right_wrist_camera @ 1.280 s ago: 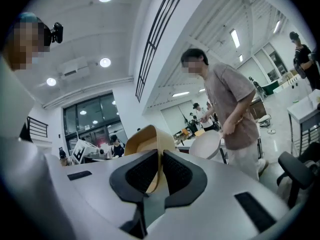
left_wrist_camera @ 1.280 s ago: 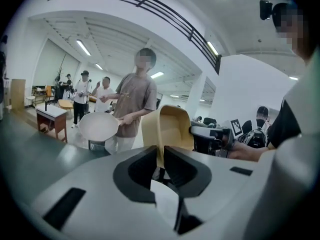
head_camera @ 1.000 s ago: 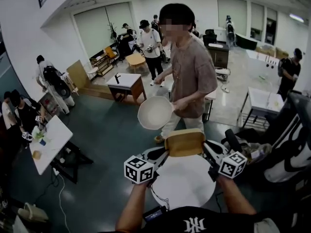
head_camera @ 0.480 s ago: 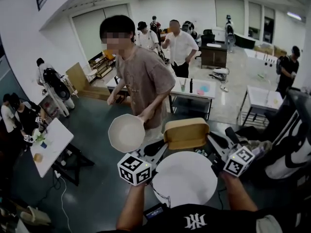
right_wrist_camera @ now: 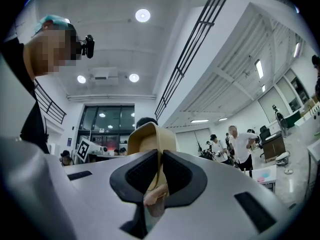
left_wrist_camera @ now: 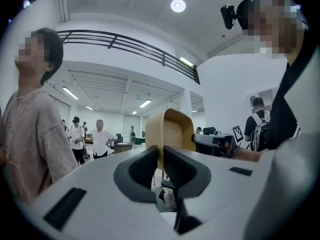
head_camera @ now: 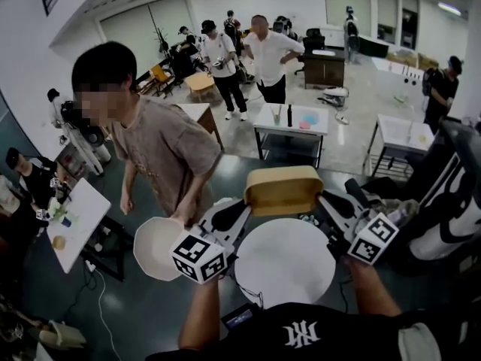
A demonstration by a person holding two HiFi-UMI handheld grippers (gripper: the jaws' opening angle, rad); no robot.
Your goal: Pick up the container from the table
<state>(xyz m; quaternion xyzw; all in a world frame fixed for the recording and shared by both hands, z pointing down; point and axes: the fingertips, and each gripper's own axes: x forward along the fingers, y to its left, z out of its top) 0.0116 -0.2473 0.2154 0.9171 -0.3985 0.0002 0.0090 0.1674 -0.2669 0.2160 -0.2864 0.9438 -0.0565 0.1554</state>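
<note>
1. Up in the air: tan container [head_camera: 283, 190], well clear of the round white tabletop [head_camera: 285, 277], carried roughly level between two hands.
2. Biggest worry: pinched only by its thin end walls. Could twist or slide free if the hands drift apart. Could tip if one side rises faster than the other.
3. Second worry: person [head_camera: 150, 153] passing close on the left with a white bowl [head_camera: 154, 248], just beside the left marker cube. Could knock the near arm and jolt the grip.
4. Left tool [head_camera: 239, 210]: nearly together, clamped on the container's left end wall. Plain to see in the left gripper view, with the wall squeezed between the two dark pads.
5. Right tool [head_camera: 331, 201]: likewise almost closed, nipping the right end wall. Nothing else between the pads.
6. Judged as good as done: load off the surface, only a steady hold needed from here.
</note>
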